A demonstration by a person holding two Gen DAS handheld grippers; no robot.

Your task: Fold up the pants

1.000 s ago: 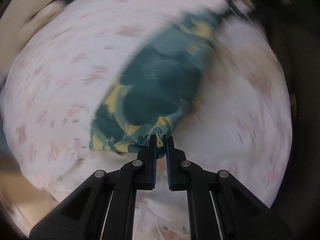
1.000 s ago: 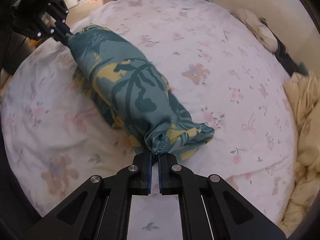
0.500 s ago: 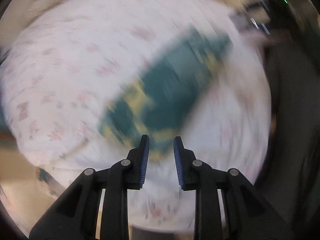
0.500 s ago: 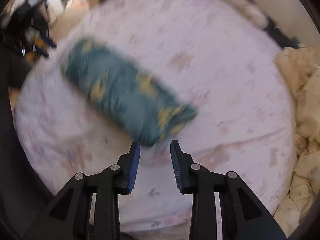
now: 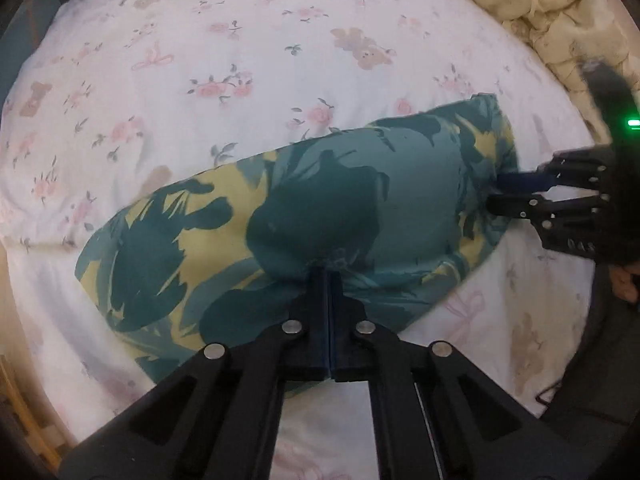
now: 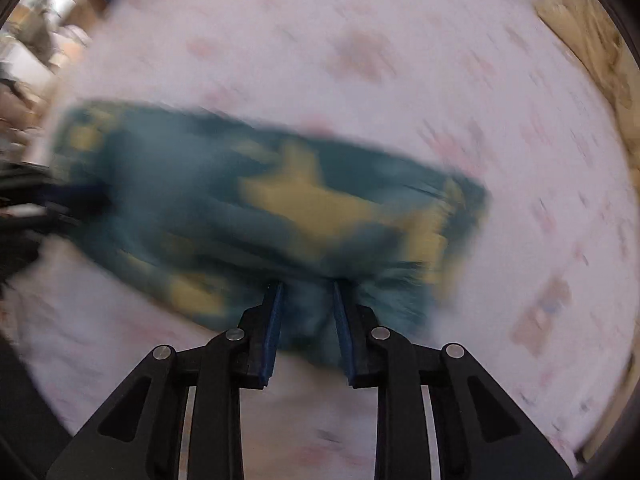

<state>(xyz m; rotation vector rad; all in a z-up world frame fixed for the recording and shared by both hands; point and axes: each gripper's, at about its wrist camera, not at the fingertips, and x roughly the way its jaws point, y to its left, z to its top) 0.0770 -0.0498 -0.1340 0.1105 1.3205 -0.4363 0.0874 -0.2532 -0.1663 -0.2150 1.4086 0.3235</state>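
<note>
Spread beneath everything we see, the bed sheet (image 5: 248,40) is white with a print of pink flowers, bows and small bears, and it fills most of both wrist views. Along its far right edge in the left wrist view a rumpled cream quilt (image 5: 552,12) is bunched up against the sheet; we also see it at the top right of the right wrist view, though blurred there.

On the sheet lie the pants (image 5: 304,216), teal with yellow leaf shapes, gathered into a long folded bundle that runs from lower left to upper right in the left wrist view. In the right wrist view the bundle (image 6: 256,204) stretches across the middle of the frame, smeared by motion blur, so we cannot read its folds there.

Our left gripper (image 5: 329,280) has its jaws pressed together on the near edge of the pants, a small pucker of cloth pinched between the blue pads. Our right gripper (image 6: 307,292) stands with a clear gap between its fingers, and teal cloth lies in that gap; from the left wrist view we see it (image 5: 494,192) at the far right end of the bundle, its fingers (image 5: 516,180) parted on either side of the fabric's edge.
</note>
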